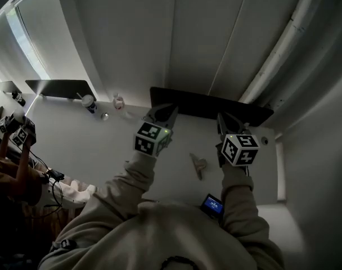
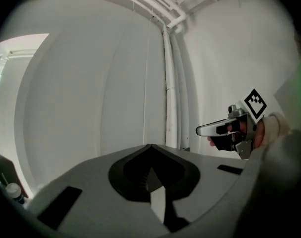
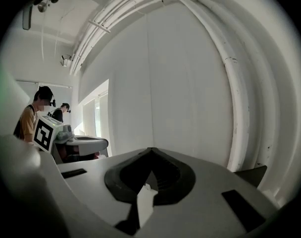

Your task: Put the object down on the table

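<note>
The left gripper [image 2: 150, 155] has its jaws pressed together at the tips, with nothing between them. The right gripper [image 3: 150, 157] is closed the same way and is also empty. Both are held up above the table, pointing toward the far wall.

There are two grippers, each carrying one marker cube, left [image 1: 153, 138] and right [image 1: 241, 149]. One small tan object [image 1: 198, 165] lies on the white table [image 1: 120, 145] between the two grippers, touching neither. One small device with a blue-lit screen [image 1: 213, 205] lies near the person's right forearm.

Two dark screens stand along the far edge, one straight ahead [image 1: 210, 106] and one far left [image 1: 61, 88], with a lidded cup [image 1: 89, 102] between them. The wall is plain white, with white pipes [image 3: 234, 98] running up it on the right.
</note>
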{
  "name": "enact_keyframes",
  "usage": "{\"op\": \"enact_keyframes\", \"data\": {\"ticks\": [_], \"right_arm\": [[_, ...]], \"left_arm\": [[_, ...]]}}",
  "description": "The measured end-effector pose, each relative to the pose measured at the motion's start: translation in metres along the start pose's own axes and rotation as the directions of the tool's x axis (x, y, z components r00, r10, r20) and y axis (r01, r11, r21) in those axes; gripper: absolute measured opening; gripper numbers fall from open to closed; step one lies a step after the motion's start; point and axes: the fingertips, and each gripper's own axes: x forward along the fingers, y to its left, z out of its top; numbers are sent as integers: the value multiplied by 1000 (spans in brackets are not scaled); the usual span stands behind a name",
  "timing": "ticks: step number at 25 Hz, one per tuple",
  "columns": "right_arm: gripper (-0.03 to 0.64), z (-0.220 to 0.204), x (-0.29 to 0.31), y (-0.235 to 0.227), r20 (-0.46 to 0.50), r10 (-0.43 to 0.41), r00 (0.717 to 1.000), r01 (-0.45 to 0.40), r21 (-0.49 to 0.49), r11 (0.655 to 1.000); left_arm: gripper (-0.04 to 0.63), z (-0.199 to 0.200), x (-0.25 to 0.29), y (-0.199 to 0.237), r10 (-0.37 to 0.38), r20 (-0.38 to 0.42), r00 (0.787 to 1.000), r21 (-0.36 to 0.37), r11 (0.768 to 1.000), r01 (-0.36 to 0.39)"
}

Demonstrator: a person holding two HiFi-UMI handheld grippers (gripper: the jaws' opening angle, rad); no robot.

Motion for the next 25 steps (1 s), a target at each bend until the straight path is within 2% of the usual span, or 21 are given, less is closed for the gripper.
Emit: {"op": "enact_keyframes", "data": {"ticks": [5,12,16,19,25], "right_arm": [[18,26,-9,-7,63,-7,998,7,-1,1000],[17,32,-2,-9,63,17,998,-19,34,999],[17,31,-5,-2,71,37,997,-38,16,999],[17,30,-2,4,68,51,996,-51,-7,999],[17,31,10,11,52,85,995,-85,-10,996]], "left_arm": [[4,28,5,-8,-14,30,999,29,999,13],[3,39,7,-3,-5,49,999,11,1000,4],[5,43,-2,-4,27,53,998,78,996,-31],[3,43,-6,-3,23,69,997,43,999,-26],[4,47,-7,3,22,77,997,34,999,-25]]}}
